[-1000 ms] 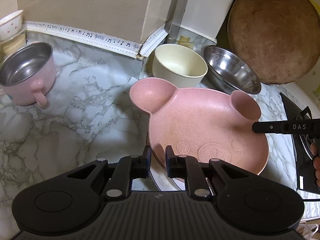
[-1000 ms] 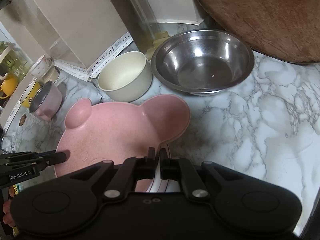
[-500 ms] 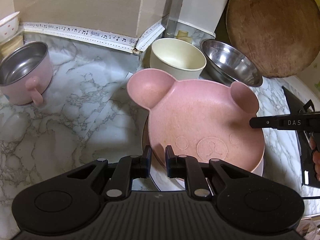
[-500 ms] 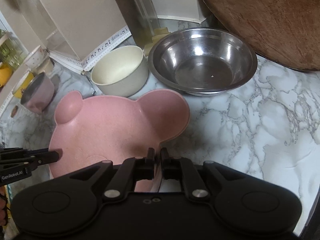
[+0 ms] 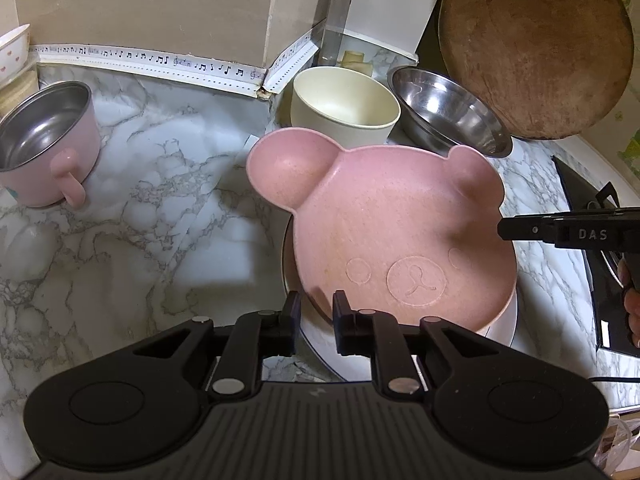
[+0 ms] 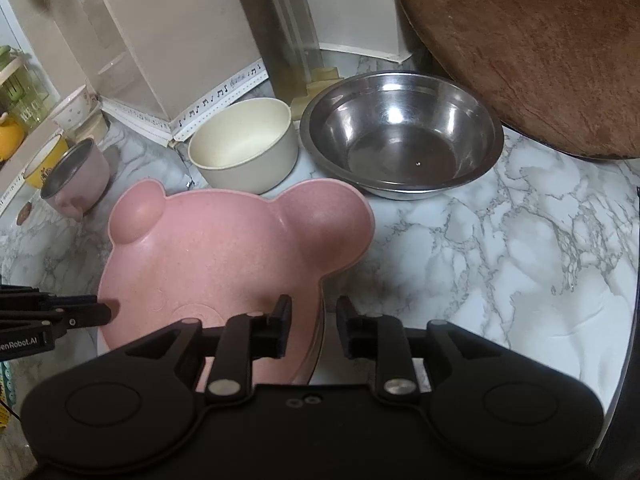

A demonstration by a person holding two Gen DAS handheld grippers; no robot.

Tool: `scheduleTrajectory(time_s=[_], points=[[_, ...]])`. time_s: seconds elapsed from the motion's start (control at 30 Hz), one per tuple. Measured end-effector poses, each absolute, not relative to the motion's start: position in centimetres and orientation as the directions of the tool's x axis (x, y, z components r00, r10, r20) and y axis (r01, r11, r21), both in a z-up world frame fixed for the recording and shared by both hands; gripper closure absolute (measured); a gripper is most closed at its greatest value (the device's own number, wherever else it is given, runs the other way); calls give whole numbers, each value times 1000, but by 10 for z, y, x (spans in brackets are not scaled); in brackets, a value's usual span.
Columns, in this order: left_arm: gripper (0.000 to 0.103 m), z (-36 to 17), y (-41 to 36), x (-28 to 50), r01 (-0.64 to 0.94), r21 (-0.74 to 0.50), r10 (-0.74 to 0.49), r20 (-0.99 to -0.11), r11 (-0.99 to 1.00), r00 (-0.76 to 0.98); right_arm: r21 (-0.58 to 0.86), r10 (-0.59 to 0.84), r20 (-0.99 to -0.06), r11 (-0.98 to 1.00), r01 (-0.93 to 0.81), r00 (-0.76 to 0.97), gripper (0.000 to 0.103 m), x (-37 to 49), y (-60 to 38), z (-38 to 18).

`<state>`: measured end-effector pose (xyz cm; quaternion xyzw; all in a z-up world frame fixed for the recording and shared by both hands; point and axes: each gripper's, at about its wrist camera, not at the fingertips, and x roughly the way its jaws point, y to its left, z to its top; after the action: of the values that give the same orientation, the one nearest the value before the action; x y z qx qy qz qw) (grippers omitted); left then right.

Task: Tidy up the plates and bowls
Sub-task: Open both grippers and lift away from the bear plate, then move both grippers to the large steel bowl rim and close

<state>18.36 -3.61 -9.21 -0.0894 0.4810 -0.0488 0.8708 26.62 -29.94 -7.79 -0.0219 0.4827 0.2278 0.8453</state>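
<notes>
A pink bear-shaped plate [image 5: 400, 232] [image 6: 208, 264] lies on a white plate [image 5: 505, 328] on the marble counter. My left gripper [image 5: 316, 312] holds the pink plate's near-left rim, with its fingers close on either side of it. The tip of that gripper [image 6: 100, 314] also shows at the plate's left edge in the right wrist view. My right gripper [image 6: 314, 324] is at the opposite rim and its jaws are opening. The rim stands between them, with a gap beside the right finger [image 6: 346, 328]. From the left wrist view, the right gripper [image 5: 508, 228] shows by the plate's right side.
Behind the pink plate stand a cream bowl [image 5: 344, 108] [image 6: 244, 152] and a steel bowl [image 5: 448, 112] [image 6: 400, 132]. A pink steel-lined mug [image 5: 44, 144] is at the left. A round wooden board [image 5: 536, 44] leans at the back right. A black stove edge [image 5: 592, 248] lies at the right.
The right gripper's jaws have parted from shut on the pink plate's rim. The pink plate has settled lower onto the white plate. The left gripper has stayed at its rim.
</notes>
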Motion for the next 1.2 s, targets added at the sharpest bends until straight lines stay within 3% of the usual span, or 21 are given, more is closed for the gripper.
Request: scheduleTrajectory(time_s=[0.23,0.6,0.63,0.7,0.73,0.77,0.9,1.0,1.2], points=[[82,-88,-35,176,11,-211,-182,-819,978,544,185,375,-815,891,-414,442,65,251,-297,-67],[82,-64,-42,164,94,-237,-245,-755,967,608,199,425,-765,871,-449,484,40,222,-290,-38],[79,-61,-43,164,102,-236,-248,-748,966,615,195,425,-762,870,-452,489,38,220,-289,-36],[60,-55,-45,162,113,-236,-253,-731,965,634,184,425,-752,869,-459,504,34,215,-287,-30],[38,-51,-45,160,113,-234,-250,-718,966,650,178,425,-747,869,-462,512,32,213,-286,-27],[28,-48,-45,157,111,-233,-245,-696,966,674,172,424,-741,870,-463,520,29,211,-285,-24],[28,-38,-45,158,124,-228,-248,-669,966,700,146,421,-715,871,-469,558,20,203,-284,-14],[27,-33,-47,161,127,-217,-242,-661,968,710,132,416,-696,875,-465,585,1,199,-284,-6],[24,-21,-53,171,141,-199,-237,-621,970,747,94,396,-658,887,-451,640,0,197,-284,4]])
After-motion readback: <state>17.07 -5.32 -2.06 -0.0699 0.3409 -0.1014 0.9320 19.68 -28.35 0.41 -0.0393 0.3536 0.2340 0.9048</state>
